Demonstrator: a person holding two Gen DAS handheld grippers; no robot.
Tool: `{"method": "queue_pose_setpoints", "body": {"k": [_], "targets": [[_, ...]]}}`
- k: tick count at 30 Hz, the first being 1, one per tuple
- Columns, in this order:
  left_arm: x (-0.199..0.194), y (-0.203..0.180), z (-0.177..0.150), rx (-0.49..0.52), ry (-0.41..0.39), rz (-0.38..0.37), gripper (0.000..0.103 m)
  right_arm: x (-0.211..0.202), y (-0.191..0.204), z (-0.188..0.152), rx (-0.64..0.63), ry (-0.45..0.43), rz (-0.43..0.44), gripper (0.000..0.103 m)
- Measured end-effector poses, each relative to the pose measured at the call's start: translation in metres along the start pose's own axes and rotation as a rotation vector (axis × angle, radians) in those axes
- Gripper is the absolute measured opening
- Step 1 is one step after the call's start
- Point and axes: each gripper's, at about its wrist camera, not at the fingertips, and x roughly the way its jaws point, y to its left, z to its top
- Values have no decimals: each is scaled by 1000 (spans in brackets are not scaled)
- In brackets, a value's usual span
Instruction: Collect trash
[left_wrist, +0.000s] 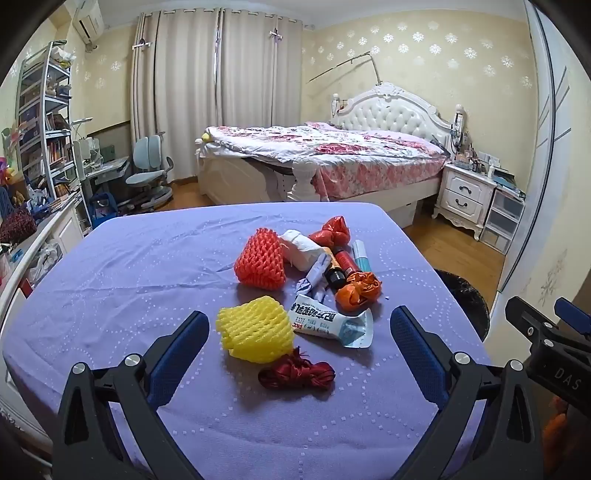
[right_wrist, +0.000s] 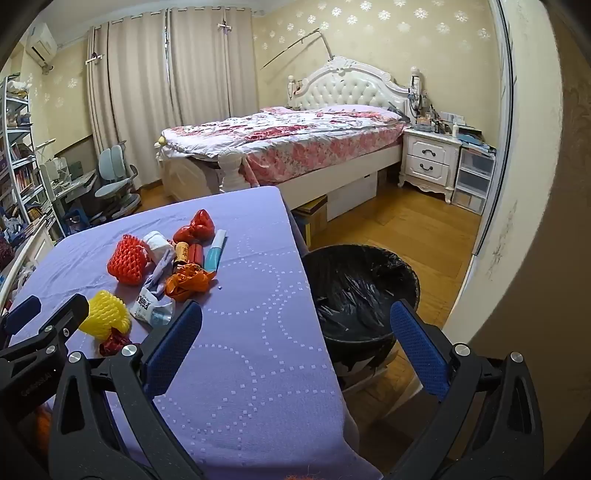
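Trash lies in a heap on a purple-clothed table (left_wrist: 129, 280): a yellow foam net (left_wrist: 255, 330), a dark red cord bundle (left_wrist: 295, 374), a white wrapper (left_wrist: 332, 325), an orange-red foam net (left_wrist: 260, 260), an orange bag (left_wrist: 358, 290) and a red bag (left_wrist: 330, 230). My left gripper (left_wrist: 299, 350) is open, just short of the yellow net and cord. My right gripper (right_wrist: 295, 343) is open and empty over the table's right edge, beside a black-lined trash bin (right_wrist: 354, 291). The heap also shows in the right wrist view (right_wrist: 162, 269).
A white tissue wad (left_wrist: 303, 249), a small dark bottle (left_wrist: 338, 267) and a teal tube (left_wrist: 360, 254) lie in the heap. A bed (left_wrist: 325, 155), a nightstand (left_wrist: 465, 192), a desk chair (left_wrist: 149, 173) and shelves (left_wrist: 44, 122) stand behind. Wood floor surrounds the bin.
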Motion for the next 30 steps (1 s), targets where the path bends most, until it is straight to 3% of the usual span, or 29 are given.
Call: {"method": "queue_pose_setpoints", "body": {"k": [30], "targets": [[1,10,-1,6,-10,13,98,1,0,-2,7,5,5,100]]}}
